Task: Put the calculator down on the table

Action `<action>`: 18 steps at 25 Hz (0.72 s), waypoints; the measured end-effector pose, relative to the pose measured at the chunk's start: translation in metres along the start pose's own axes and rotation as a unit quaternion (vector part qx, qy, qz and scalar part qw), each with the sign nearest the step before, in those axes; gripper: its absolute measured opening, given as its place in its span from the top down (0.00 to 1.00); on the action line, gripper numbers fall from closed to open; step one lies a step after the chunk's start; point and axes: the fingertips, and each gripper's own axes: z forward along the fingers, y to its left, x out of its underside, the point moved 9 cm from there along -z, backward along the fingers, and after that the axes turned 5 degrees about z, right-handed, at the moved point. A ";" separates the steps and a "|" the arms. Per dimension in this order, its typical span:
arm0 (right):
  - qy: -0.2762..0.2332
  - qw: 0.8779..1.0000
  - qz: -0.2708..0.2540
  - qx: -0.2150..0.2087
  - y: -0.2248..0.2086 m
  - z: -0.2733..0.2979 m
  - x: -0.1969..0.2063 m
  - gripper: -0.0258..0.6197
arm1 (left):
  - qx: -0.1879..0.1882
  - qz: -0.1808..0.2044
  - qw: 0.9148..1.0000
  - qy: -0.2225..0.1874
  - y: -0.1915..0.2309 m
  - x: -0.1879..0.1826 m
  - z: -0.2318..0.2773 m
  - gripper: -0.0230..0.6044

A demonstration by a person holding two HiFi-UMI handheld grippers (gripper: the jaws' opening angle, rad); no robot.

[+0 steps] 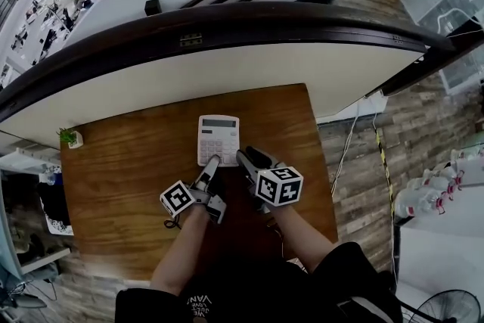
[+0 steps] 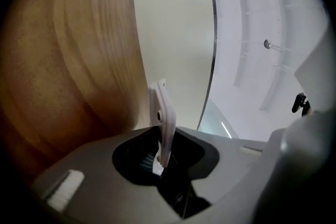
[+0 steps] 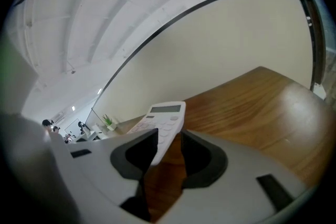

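Observation:
A white calculator [image 1: 218, 138] lies face up over the middle of the brown wooden table [image 1: 128, 163]; whether it touches the wood I cannot tell. My left gripper [image 1: 213, 163] is at its near edge. In the left gripper view the calculator [image 2: 164, 113] shows edge-on, and the left gripper [image 2: 167, 140] is shut on its thin edge. My right gripper [image 1: 243, 156] sits at the near right corner. In the right gripper view the calculator [image 3: 165, 115] reaches in beside the left jaw of the right gripper [image 3: 169, 136], and bare wood shows between it and the right jaw.
A cream curved partition [image 1: 227, 64] with a dark rim borders the table's far side. A small potted plant [image 1: 69, 136] stands at the far left corner. Right of the table's edge, cables [image 1: 378, 140] run over the plank floor. Shelving stands at the left.

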 end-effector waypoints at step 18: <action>0.038 0.993 -0.114 -0.012 -0.004 0.018 0.003 0.64 | -0.029 -0.028 0.999 -0.022 0.014 -0.011 0.040 0.87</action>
